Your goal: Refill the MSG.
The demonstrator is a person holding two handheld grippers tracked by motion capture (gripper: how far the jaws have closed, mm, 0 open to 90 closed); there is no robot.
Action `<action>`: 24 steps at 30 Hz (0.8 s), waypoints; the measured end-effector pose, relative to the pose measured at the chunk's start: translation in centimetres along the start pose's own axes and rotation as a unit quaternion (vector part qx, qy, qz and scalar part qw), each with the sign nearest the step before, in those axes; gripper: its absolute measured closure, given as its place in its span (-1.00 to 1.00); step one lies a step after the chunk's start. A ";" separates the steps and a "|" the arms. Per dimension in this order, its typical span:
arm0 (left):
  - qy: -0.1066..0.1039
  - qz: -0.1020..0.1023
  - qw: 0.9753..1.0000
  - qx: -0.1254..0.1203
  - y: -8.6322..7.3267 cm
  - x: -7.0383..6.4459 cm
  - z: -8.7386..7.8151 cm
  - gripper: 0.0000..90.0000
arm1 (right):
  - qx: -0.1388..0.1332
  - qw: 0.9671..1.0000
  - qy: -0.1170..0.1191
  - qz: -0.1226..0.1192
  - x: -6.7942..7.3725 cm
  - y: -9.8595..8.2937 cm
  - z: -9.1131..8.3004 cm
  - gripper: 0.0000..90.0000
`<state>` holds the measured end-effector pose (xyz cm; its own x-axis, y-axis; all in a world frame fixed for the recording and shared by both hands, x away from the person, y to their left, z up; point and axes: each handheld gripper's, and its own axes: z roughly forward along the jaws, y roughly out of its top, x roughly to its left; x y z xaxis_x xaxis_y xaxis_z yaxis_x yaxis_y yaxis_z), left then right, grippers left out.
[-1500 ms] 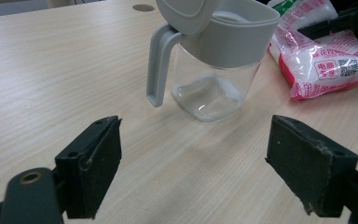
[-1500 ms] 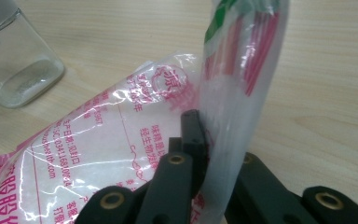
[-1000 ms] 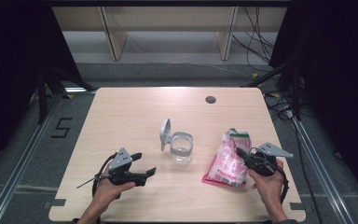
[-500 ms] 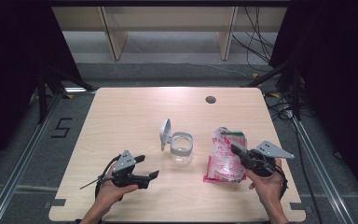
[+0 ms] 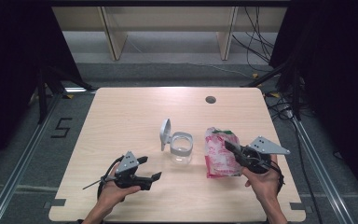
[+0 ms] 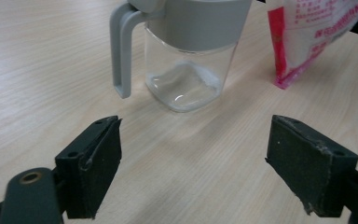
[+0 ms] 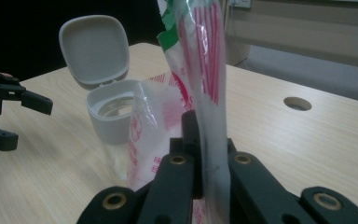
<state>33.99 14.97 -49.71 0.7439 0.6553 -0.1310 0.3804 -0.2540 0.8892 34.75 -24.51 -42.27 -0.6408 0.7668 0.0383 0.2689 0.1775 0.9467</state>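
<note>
— What are my right jaws holding?
— A crinkled pink-and-white plastic pouch with a green top edge, pinched at its side, standing tilted on the table.
— And beside it?
— A clear glass jar with a grey collar, handle and flipped-open lid, upright, near the pouch.

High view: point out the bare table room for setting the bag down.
Free: the far half between the jar and the round hole, and the left side beyond the left gripper. Crowded: the strip where the right gripper pinches the bag beside the jar.
</note>
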 end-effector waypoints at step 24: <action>-0.052 0.054 0.997 0.014 1.5 -5.9 5.4 -0.46 | -0.051 0.998 0.019 -0.039 1.8 5.8 -1.5 1.00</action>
<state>33.10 6.87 -49.93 0.8337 0.5464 -0.0800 0.3083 -0.3403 0.8883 34.14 -23.02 -36.21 -0.6841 0.7289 -0.0263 0.1435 0.1698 0.9750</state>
